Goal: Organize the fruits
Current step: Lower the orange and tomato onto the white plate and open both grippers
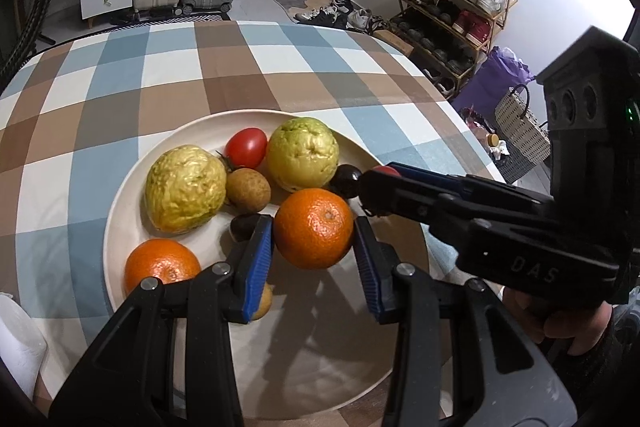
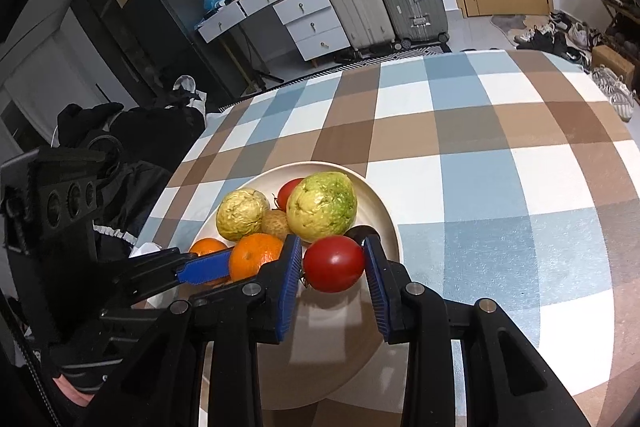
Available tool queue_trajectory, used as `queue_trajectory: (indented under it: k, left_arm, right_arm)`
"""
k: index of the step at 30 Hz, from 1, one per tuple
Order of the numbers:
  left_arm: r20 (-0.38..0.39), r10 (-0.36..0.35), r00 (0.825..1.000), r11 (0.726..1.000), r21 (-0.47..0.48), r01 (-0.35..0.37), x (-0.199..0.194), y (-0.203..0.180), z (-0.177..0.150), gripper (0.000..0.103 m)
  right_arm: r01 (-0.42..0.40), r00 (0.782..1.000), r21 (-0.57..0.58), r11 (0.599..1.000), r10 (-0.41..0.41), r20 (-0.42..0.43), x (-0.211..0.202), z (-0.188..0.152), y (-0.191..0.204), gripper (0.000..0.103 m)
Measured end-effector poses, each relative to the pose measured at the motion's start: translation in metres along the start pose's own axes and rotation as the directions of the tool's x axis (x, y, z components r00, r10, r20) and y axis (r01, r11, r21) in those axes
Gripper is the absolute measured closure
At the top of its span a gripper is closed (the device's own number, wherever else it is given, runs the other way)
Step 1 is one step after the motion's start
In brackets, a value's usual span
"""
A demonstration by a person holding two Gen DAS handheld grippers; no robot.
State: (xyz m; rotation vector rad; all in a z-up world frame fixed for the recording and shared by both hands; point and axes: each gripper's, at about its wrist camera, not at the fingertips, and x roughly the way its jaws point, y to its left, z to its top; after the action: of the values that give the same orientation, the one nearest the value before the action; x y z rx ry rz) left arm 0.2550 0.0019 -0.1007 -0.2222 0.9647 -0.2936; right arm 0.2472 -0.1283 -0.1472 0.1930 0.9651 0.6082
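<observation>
Both your grippers tilt down over the plate (image 1: 120, 227): the left gripper (image 1: 313, 227) clamps an orange (image 1: 314, 227), the right gripper (image 2: 333, 264) a tomato (image 2: 334, 264).

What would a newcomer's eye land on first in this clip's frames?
Two grips at once over the cream plate: the left gripper has its jaws shut on an orange, and the right gripper clamps a red tomato. Behind them on the plate sit two yellow-green guavas, with the checked tablecloth stretching beyond.
</observation>
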Motion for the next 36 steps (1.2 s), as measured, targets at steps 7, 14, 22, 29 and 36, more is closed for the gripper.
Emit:
queue_trajectory:
  k: [7, 14, 22, 29, 36]
  left_arm:
    - [-0.006, -0.003, 1.0, 1.0, -0.001, 0.003, 0.003, -0.002, -0.001, 0.066]
    - [-0.017, 0.025, 1.0, 1.0, 0.005, -0.025, 0.0, -0.005, -0.001, 0.065]
    - [0.029, 0.047, 0.998, 0.999, 0.002, -0.047, -0.015, -0.008, -0.001, 0.04]
    - [0.07, 0.062, 0.996, 0.998, 0.005, -0.063, -0.041, -0.016, -0.004, 0.039]
    - [0.122, 0.09, 0.988, 0.996, 0.005, -0.092, -0.078, -0.029, -0.011, 0.032]
  right_arm:
    - [-0.006, 1.0, 0.031, 0.999, 0.007, -0.027, 0.006, -0.001, -0.005, 0.07]
    - [-0.018, 1.0, 0.052, 0.998, 0.019, -0.024, 0.004, -0.002, -0.007, 0.069]
    - [-0.044, 0.999, 0.076, 0.996, 0.043, 0.006, -0.012, -0.003, -0.008, 0.067]
    - [-0.014, 0.998, 0.066, 0.998, 0.01, 0.06, -0.042, -0.012, -0.006, 0.052]
    - [0.016, 0.993, 0.039, 0.999, -0.021, 0.117, -0.079, -0.023, 0.008, 0.051]
